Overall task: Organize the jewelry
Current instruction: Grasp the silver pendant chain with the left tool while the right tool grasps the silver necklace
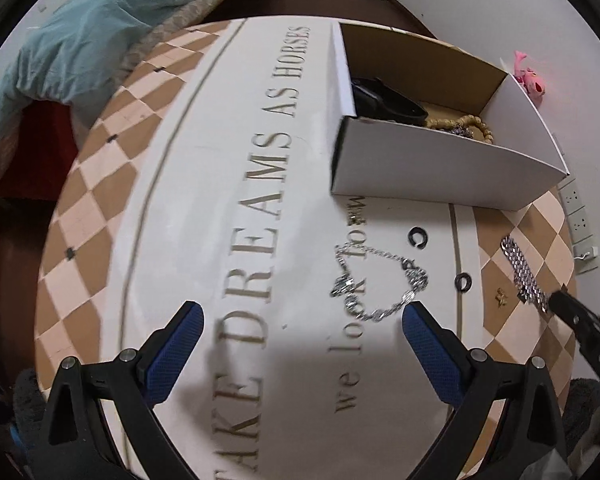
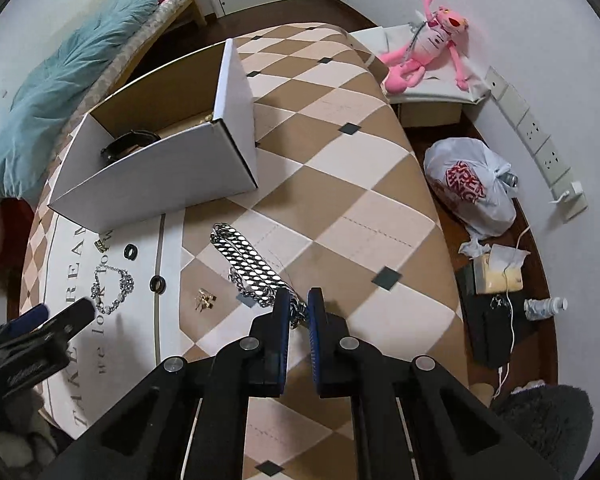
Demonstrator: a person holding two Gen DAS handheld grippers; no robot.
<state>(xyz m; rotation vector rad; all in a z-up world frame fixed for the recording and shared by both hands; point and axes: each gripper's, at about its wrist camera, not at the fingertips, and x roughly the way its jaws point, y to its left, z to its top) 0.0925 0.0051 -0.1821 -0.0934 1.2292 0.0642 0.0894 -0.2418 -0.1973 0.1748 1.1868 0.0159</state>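
A chunky silver link chain (image 2: 248, 260) lies on the checkered tablecloth (image 2: 340, 168), and my right gripper (image 2: 299, 305) is shut on its near end. In the left wrist view the same chain (image 1: 524, 276) runs into the right gripper's black tip at the right edge. A thin silver bracelet (image 1: 380, 276) lies in a loop on the white lettered cloth. My left gripper (image 1: 302, 312) stands open just short of it, its right finger (image 1: 416, 316) beside the loop. The white cardboard box (image 1: 440, 168) behind holds a black strap (image 1: 388, 102) and a bead bracelet (image 1: 464, 124).
Two black rings (image 1: 419, 237) (image 1: 463, 282) and a small gold piece (image 2: 205, 300) lie between the bracelet and the chain. Past the table's right edge the floor holds a white plastic bag (image 2: 472, 188), a tissue box (image 2: 496, 276) and a bottle (image 2: 544, 306). A pink plush toy (image 2: 428, 40) sits at the wall.
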